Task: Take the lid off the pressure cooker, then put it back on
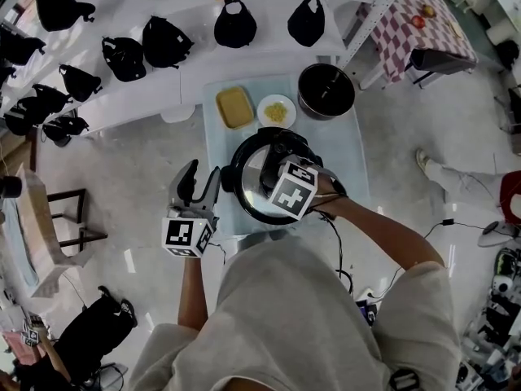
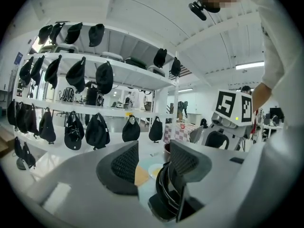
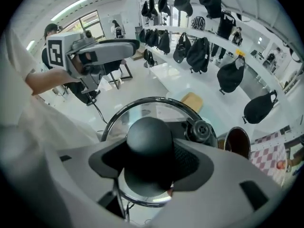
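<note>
The pressure cooker (image 1: 242,195) stands on a small pale table (image 1: 346,157), with its glass, steel-rimmed lid (image 1: 248,163) over it. My right gripper (image 1: 281,176) points steeply down onto the lid. In the right gripper view the gripper (image 3: 151,161) has both pads against the round black lid knob (image 3: 149,137), next to the lid's valve (image 3: 202,131). My left gripper (image 1: 199,184) hangs beside the cooker's left side, open, with nothing between its fingers. In the left gripper view the gripper (image 2: 154,164) shows the cooker's dark edge (image 2: 166,196) partly behind the right finger.
Behind the cooker stand a tan square dish (image 1: 234,107), a white plate of yellow food (image 1: 277,111) and a dark steel pot (image 1: 326,90). White shelves with several black caps (image 1: 163,43) run along the back. A checked table (image 1: 415,23) is at far right, a wooden chair (image 1: 77,218) at left.
</note>
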Available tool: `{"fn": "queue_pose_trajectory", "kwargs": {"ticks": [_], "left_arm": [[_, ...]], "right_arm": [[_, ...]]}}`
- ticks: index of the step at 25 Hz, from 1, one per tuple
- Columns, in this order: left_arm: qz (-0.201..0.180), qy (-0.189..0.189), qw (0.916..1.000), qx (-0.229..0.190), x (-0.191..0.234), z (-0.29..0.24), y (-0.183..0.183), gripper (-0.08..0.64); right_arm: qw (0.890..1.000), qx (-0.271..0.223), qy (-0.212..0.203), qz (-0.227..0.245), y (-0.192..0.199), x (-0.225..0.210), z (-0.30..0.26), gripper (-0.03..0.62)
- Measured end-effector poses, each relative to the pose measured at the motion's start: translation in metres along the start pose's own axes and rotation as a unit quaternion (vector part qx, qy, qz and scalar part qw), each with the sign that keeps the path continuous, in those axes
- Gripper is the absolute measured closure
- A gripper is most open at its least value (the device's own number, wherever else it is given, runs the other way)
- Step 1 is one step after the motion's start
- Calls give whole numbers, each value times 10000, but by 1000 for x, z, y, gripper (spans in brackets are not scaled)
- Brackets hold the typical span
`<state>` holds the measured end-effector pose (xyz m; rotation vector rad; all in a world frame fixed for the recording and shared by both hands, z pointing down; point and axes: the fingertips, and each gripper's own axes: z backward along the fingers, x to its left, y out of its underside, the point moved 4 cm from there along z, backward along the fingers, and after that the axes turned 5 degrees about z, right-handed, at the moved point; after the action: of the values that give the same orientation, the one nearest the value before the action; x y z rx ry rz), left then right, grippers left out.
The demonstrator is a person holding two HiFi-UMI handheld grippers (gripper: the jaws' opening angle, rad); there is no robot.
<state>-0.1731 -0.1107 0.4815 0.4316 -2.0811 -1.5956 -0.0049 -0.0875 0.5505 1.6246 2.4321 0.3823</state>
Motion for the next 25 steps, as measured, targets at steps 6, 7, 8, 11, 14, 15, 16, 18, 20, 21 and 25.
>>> {"fn": "queue_pose_trajectory", "kwargs": {"ticks": [6, 7, 8, 11, 14, 15, 16, 18, 20, 21, 25], "left_arm": [[37, -11, 10000, 18, 3, -3, 1, 354], [41, -11, 10000, 21, 3, -3, 2, 354], [45, -12, 10000, 21, 3, -4, 2, 354], [44, -19, 10000, 16, 3, -6, 0, 354], [14, -44, 10000, 0, 6, -5, -2, 354], [10, -61, 10000, -4, 7, -4, -2, 354], [13, -79, 10000, -6, 9, -4, -2, 354], [27, -107, 9999, -5, 11, -3, -3, 354], [38, -120, 9999, -4, 13, -3, -3, 354], [42, -122, 9999, -3, 14, -4, -2, 354], [72, -111, 9999, -3, 16, -7, -2, 354]], "right_arm": [[9998, 45, 7, -173, 0, -12, -6, 321], [9998, 26, -82, -193, -4, -10, -3, 321], [9998, 24, -127, -180, -8, -10, -1, 321], [9998, 57, -125, -112, -10, -11, -4, 321], [9998, 74, -149, -126, -9, -15, -7, 321], [9997, 81, -173, -165, -9, -17, -9, 319], [9995, 85, -200, -224, -9, -21, -12, 319], [9991, 105, -250, -341, -7, -26, -18, 319], [9989, 160, -298, -317, -9, -23, -15, 319], [9990, 200, -295, -262, -10, -22, -15, 319], [9989, 317, -288, -204, -11, -20, -17, 319]]}}
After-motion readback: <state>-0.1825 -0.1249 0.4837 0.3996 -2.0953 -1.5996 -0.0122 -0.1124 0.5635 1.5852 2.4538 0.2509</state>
